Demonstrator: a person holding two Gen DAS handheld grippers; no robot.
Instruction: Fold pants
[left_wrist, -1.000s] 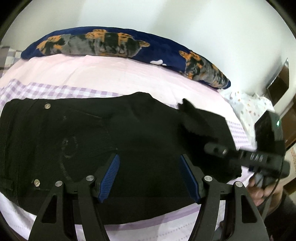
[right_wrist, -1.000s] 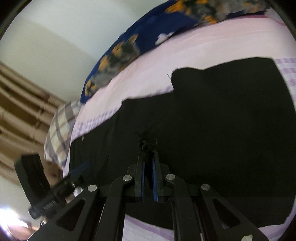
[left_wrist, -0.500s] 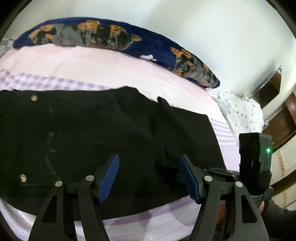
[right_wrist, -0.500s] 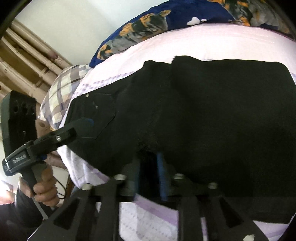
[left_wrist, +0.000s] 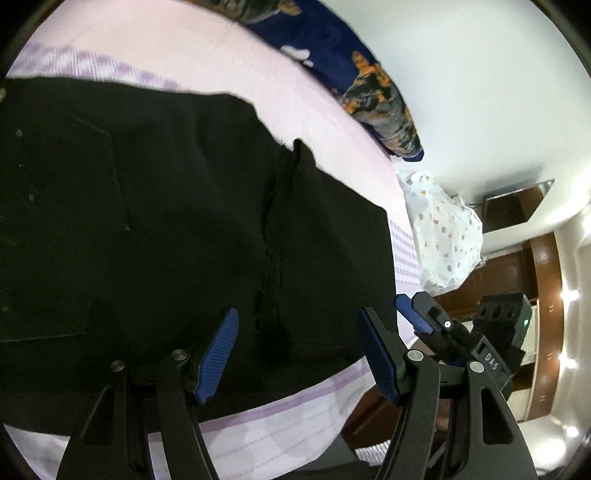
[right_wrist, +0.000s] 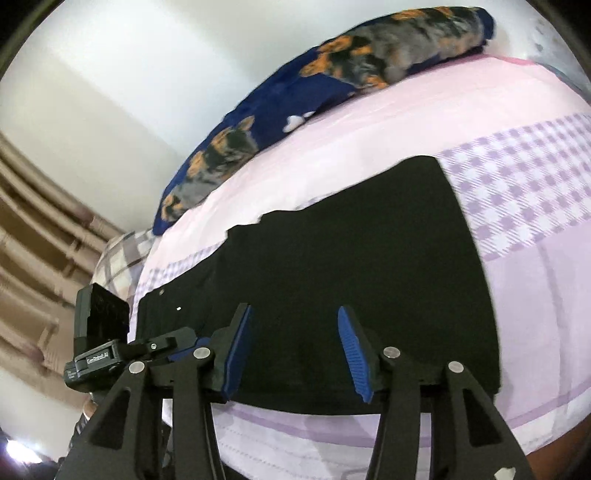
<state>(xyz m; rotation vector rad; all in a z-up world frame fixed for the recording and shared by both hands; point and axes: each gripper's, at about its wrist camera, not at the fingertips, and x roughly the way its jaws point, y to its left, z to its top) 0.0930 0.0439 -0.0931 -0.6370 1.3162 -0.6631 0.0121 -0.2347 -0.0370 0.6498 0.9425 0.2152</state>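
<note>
Pants (left_wrist: 184, 221) lie folded on bed (right_wrist: 517, 258); right gripper (right_wrist: 295, 350) jaws opening, apparently empty.

Left gripper (left_wrist: 299, 354) jaws apart, right gripper (right_wrist: 293, 350) jaws opening

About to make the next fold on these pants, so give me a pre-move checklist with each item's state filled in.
1. Right gripper free of cloth: ok, its jaws are opening and nothing is pinched between them.
2. Left gripper free: ok, open above the pants, not gripping.
3. Pants flat on the bed: ok, folded into a dark block with one raised seam.
4. Fold edges lined up: not ok, the far edge shows a step.
5. Grippers apart from each other: ok, side by side at the near edge.
6. Dog-print pillow out of the way: ok, it lies by the wall.
</note>
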